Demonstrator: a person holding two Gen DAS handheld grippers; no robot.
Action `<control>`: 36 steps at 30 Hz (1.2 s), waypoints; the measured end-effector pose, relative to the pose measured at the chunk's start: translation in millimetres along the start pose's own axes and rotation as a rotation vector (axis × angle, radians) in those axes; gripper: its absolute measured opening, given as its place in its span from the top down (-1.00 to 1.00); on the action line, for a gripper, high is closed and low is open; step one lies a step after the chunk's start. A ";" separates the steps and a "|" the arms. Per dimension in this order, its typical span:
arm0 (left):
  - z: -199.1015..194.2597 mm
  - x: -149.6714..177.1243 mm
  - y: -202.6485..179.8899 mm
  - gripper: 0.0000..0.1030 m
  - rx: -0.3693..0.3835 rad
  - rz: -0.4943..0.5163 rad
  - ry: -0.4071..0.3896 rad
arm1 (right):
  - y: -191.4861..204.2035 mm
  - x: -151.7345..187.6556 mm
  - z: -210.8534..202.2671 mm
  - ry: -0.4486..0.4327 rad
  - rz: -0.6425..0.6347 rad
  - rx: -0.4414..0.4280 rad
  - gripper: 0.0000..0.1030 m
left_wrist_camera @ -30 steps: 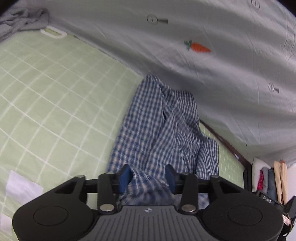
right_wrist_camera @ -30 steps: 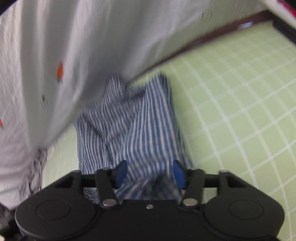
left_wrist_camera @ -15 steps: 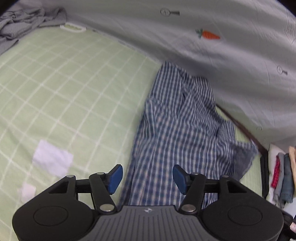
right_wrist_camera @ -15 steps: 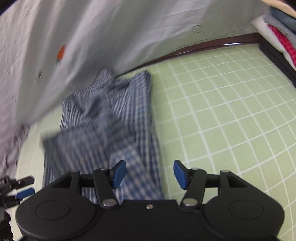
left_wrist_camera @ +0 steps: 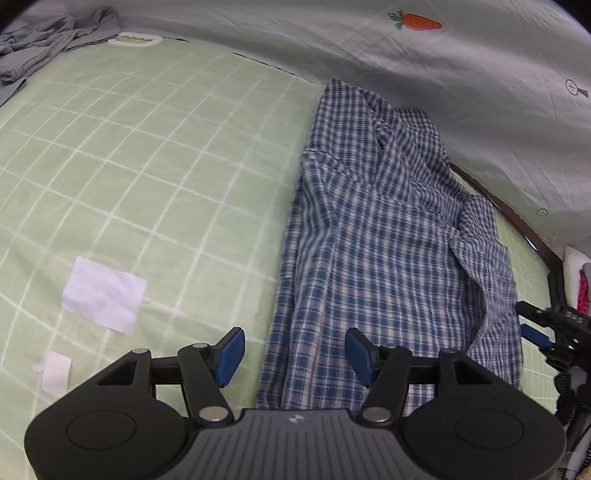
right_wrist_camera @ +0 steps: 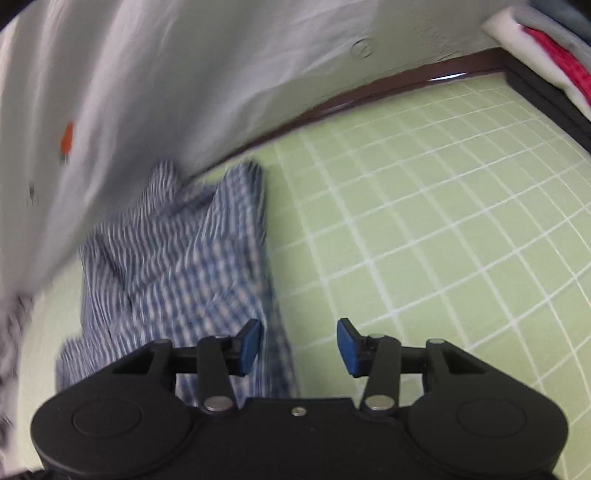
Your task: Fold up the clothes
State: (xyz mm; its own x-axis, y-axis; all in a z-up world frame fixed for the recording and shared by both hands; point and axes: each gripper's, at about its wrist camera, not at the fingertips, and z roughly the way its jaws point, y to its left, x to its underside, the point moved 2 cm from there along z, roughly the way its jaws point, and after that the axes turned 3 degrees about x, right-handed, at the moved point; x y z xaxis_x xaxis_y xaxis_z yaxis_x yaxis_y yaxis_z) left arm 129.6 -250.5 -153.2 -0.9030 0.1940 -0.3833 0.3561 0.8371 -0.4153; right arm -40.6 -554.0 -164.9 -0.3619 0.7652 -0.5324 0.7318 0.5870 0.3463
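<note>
A blue and white checked shirt [left_wrist_camera: 384, 236] lies rumpled in a long strip on the green grid sheet [left_wrist_camera: 147, 155], running from near me to the back curtain. My left gripper [left_wrist_camera: 295, 354] is open and empty just above the shirt's near hem. In the right wrist view the same shirt [right_wrist_camera: 177, 266] is blurred and sits left of centre. My right gripper [right_wrist_camera: 299, 345] is open and empty over the shirt's right edge. The right gripper [left_wrist_camera: 546, 332] also shows at the right edge of the left wrist view.
A grey-white curtain with a carrot print [left_wrist_camera: 417, 20] hangs along the back. A grey garment [left_wrist_camera: 44, 40] is bunched at the far left. White paper patches [left_wrist_camera: 103, 291] lie on the sheet. Folded clothes [right_wrist_camera: 546, 48] are stacked at the right, beyond a dark wooden edge [right_wrist_camera: 369, 92].
My left gripper let go of the shirt's hem and opened. Both grippers pulled back and apart, and the shirt dropped flat onto the sheet.
</note>
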 end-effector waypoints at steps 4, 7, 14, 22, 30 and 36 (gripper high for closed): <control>3.8 -1.8 1.2 -0.18 0.021 -0.026 0.022 | -1.8 9.1 -13.3 0.007 0.039 -0.087 0.05; 7.1 0.3 -0.2 -0.18 0.060 -0.053 0.043 | -3.1 15.9 -23.4 0.012 0.068 -0.152 0.03; -0.1 9.2 1.9 -0.15 0.081 -0.087 0.043 | -0.3 40.9 -31.9 0.069 0.010 -0.129 0.00; -19.1 33.1 19.0 -0.16 0.166 -0.229 0.073 | 0.8 73.8 -55.8 0.063 -0.115 -0.074 -0.02; -17.8 43.8 34.1 0.95 0.199 -0.297 0.027 | -4.6 81.5 -65.1 0.005 -0.128 -0.104 0.76; -36.0 37.2 41.8 0.96 0.183 -0.291 -0.056 | -34.0 81.5 -69.4 -0.025 0.027 -0.140 0.84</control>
State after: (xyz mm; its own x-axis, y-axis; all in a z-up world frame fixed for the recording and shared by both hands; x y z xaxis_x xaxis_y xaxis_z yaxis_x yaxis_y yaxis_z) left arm 102.2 -189.9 -155.1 -0.9602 -0.0721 -0.2698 0.1274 0.7464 -0.6532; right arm -135.1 -493.2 -166.4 -0.3274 0.7756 -0.5396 0.6531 0.5985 0.4639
